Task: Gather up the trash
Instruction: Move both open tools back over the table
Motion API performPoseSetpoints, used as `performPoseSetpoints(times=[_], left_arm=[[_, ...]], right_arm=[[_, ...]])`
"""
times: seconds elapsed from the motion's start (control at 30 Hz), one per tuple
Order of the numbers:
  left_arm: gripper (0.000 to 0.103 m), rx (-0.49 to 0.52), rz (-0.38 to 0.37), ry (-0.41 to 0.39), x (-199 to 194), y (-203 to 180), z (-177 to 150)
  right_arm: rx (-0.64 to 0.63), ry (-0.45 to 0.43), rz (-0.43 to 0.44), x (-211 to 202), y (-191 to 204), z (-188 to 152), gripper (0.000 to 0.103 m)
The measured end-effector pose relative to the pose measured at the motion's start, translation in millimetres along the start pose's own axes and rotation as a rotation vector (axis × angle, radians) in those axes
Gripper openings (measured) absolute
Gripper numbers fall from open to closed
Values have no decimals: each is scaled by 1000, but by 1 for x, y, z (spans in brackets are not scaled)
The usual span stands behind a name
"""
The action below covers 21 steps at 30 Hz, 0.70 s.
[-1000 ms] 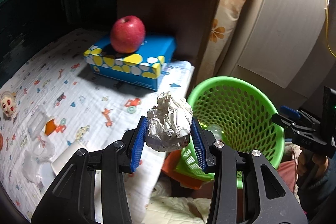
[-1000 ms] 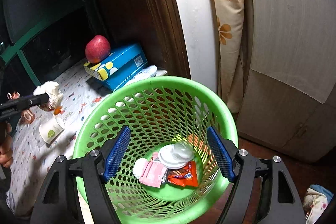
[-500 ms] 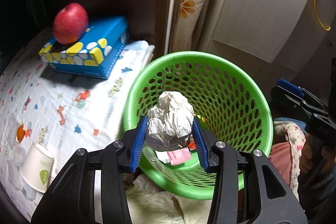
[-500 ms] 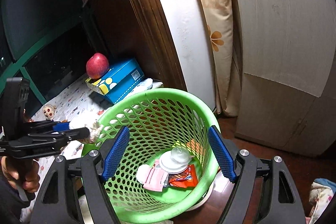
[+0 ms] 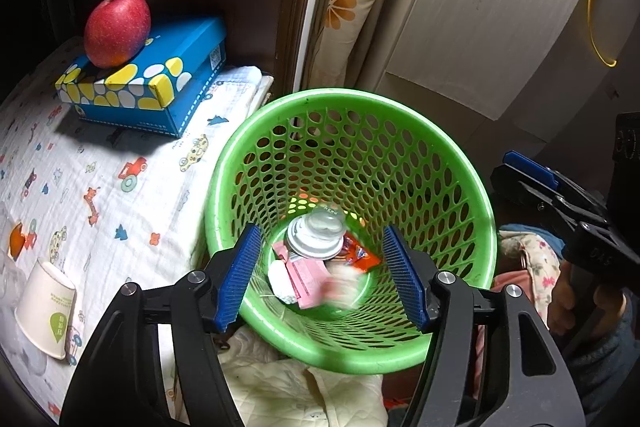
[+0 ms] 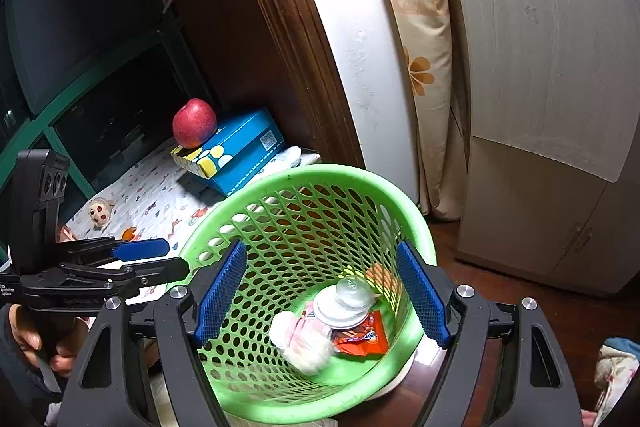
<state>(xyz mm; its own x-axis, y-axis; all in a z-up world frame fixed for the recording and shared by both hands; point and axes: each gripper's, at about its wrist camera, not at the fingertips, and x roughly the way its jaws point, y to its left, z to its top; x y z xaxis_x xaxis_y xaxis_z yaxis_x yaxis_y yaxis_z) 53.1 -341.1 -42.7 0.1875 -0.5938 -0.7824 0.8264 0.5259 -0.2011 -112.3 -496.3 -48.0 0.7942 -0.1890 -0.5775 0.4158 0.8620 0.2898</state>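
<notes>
Blue ribbed pads on black plastic arms make up the left hand-held gripper [image 5: 320, 275], whose jaws are opening with nothing pinched between them; it is held over the green basket [image 5: 256, 151]. A blurred white crumpled paper ball [image 6: 304, 347] is seen at the basket's bottom, against the pink packet [image 5: 308, 275], apparently just landing. The right hand-held gripper [image 6: 320, 295] is held spread above the same basket, its pads clear of the rim, nothing gripped.

Little risk is judged for the paper ball, since the basket walls are high and only perforated with small oval holes. The basket is light, thin plastic, standing beside the bed's edge; it could be tipped if a rigid gripper arm were caught on the rim. The paper cup [image 5: 44, 311], lying near the bed's near edge on the soft printed sheet [image 5: 100, 195], is thin-walled and could be crushed or rolled off if approached carelessly. The smooth, round red apple [image 5: 116, 27] rests on the glossy blue tissue box [image 5: 160, 83] near the bed's far corner and could be set rolling by a knock. A clear domed lid [image 5: 316, 235] and a shiny orange wrapper [image 5: 360, 255] lie inside the basket.
</notes>
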Motion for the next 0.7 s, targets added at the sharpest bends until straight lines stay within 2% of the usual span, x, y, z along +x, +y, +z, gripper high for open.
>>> performPoseSetpoints(times=[0.37, 0.7], left_arm=[[66, -93, 93, -67, -41, 48, -13], [66, -231, 208, -111, -78, 117, -40]], right_arm=[[-50, 8, 55, 4, 33, 4, 74], [-131, 42, 136, 22, 87, 7, 75]])
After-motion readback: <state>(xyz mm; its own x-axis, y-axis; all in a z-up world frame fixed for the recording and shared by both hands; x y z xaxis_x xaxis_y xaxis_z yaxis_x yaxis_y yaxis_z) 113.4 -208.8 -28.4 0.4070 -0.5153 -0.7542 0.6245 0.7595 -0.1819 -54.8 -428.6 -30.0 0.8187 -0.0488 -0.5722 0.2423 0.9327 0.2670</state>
